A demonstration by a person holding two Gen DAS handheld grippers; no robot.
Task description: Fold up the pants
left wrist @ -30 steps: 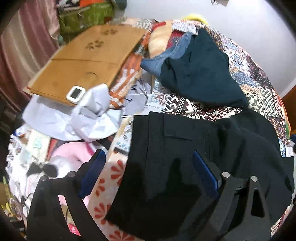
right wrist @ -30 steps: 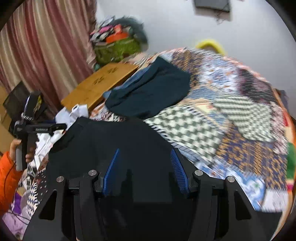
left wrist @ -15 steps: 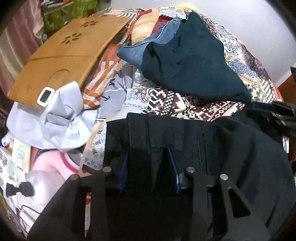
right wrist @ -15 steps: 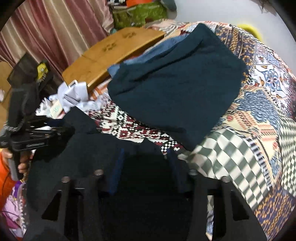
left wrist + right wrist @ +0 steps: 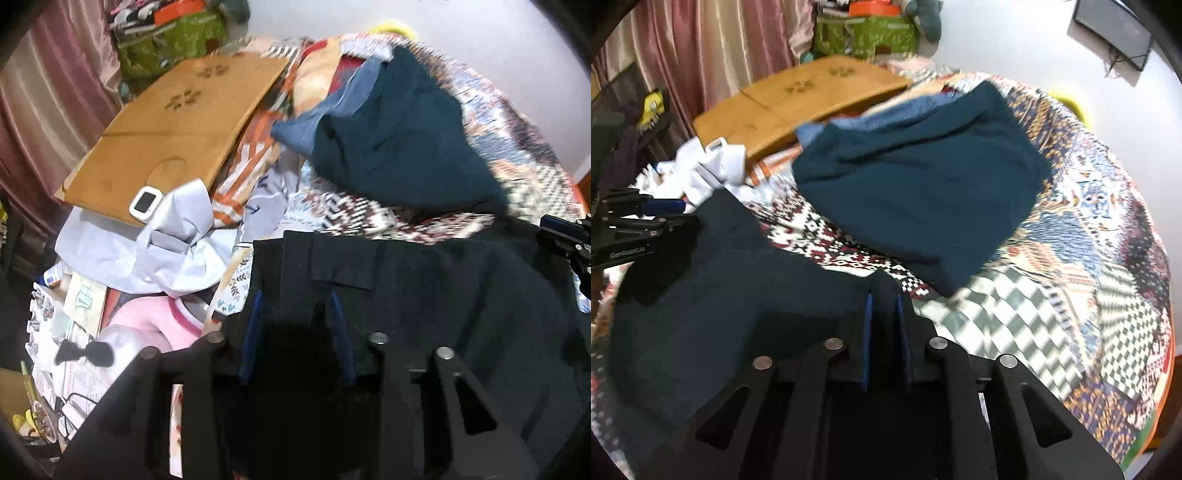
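Black pants (image 5: 443, 295) lie spread over the patchwork quilt (image 5: 1089, 258). In the left wrist view my left gripper (image 5: 293, 295) has a fold of the waistband corner between its blue pads, and its jaws are opening slightly. My right gripper (image 5: 883, 291) pinches the far edge of the pants (image 5: 738, 277) in a narrow gap, its jaws closing. Each tool shows in the other's view: the left gripper (image 5: 646, 221) at the left edge, the right gripper (image 5: 565, 236) at the right edge.
A folded dark teal garment (image 5: 923, 184) lies on blue denim (image 5: 314, 122) just beyond the pants. A wooden board (image 5: 177, 140) with a small white device (image 5: 146, 201) sits far left. Crumpled pale cloth (image 5: 166, 240) and pink fabric (image 5: 147, 325) crowd the left side.
The left jaws went from wide open to closed around the waistband corner. The right gripper swung toward the pants' far edge and its jaws narrowed onto the cloth.
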